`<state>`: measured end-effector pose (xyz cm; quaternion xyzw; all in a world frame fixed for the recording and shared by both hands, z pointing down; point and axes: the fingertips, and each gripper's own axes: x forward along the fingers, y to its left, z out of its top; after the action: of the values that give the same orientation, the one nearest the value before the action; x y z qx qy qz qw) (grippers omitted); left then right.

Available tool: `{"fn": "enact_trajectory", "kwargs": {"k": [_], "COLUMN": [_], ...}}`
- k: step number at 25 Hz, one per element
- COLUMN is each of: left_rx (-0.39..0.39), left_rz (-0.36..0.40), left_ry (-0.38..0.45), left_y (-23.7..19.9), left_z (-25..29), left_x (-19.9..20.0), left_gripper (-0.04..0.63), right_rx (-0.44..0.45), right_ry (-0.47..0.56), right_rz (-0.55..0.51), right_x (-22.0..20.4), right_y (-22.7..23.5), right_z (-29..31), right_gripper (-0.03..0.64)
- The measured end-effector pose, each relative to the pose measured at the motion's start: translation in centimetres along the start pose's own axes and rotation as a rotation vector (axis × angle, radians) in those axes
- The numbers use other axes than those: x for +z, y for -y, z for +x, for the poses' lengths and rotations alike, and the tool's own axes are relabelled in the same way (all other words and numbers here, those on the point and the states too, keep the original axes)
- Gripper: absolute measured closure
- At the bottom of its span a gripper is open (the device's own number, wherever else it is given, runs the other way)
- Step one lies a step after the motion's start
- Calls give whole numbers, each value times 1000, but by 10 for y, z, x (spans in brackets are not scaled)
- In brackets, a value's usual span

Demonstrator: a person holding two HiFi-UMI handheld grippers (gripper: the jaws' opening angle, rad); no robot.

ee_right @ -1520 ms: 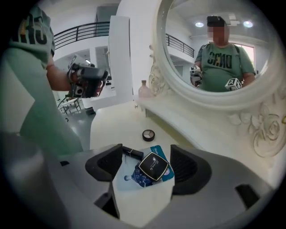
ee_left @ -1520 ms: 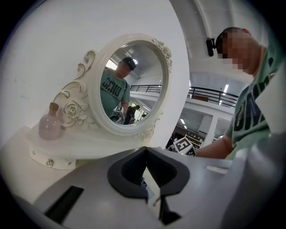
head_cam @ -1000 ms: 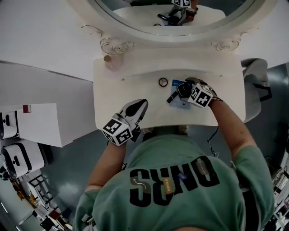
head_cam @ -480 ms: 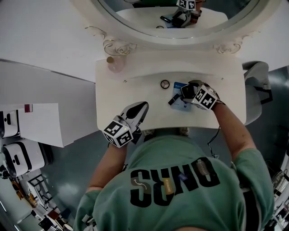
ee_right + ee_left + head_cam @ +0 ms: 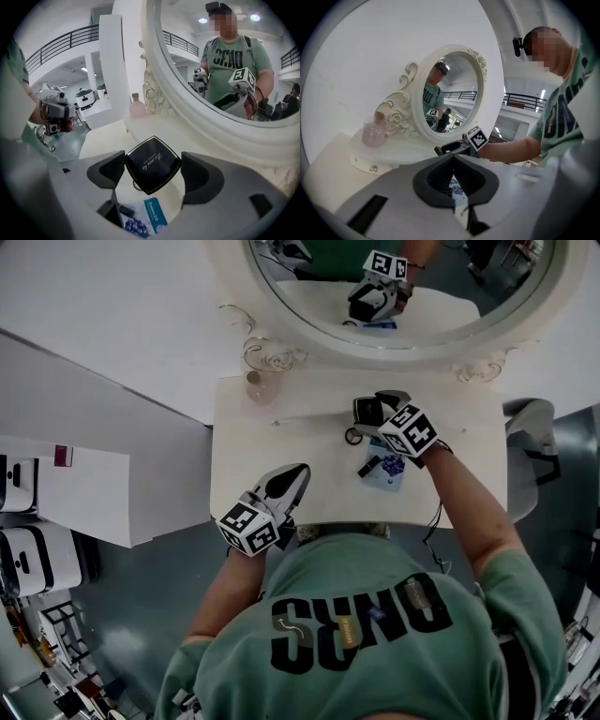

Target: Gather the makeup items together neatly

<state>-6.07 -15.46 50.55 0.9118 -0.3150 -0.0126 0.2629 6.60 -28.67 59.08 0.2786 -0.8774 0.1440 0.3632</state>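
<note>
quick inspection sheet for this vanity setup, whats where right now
surface: white vanity tabletop, no spills seen
job's things: black square compact with a gold rim, held above the table; blue-and-white packet lying flat, small black stick at its edge; small round ring-shaped item close by
clutter: round pink bottle at the back left, by the mirror frame
grippers: right gripper shut on the compact; left gripper jaws together, empty, over the table's front part
cables: thin dark cable hanging by the right forearm
surroundings: oval mirror in an ornate white frame; grey floor
</note>
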Motion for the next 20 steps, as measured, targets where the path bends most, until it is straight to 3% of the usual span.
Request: {"fn": "enact_trajectory", "kwargs": {"k": [11, 17, 20], "left_rx": [119, 140, 146], "left_rz": [-8, -20, -19], "left_ry": [19, 25, 26], "left_y": [-60, -76, -77], "left_z": [-79, -100, -103], "left_x": [2, 6, 6], "left_gripper": [586, 586, 586], "right_rx": [-60, -123, -119], "right_ry": [-67, -102, -57], "right_rz": [56, 71, 98], "right_x": [62, 62, 66], "right_y": [11, 15, 16], "right_z": [97, 120, 116], "right_gripper": [247, 245, 245]}}
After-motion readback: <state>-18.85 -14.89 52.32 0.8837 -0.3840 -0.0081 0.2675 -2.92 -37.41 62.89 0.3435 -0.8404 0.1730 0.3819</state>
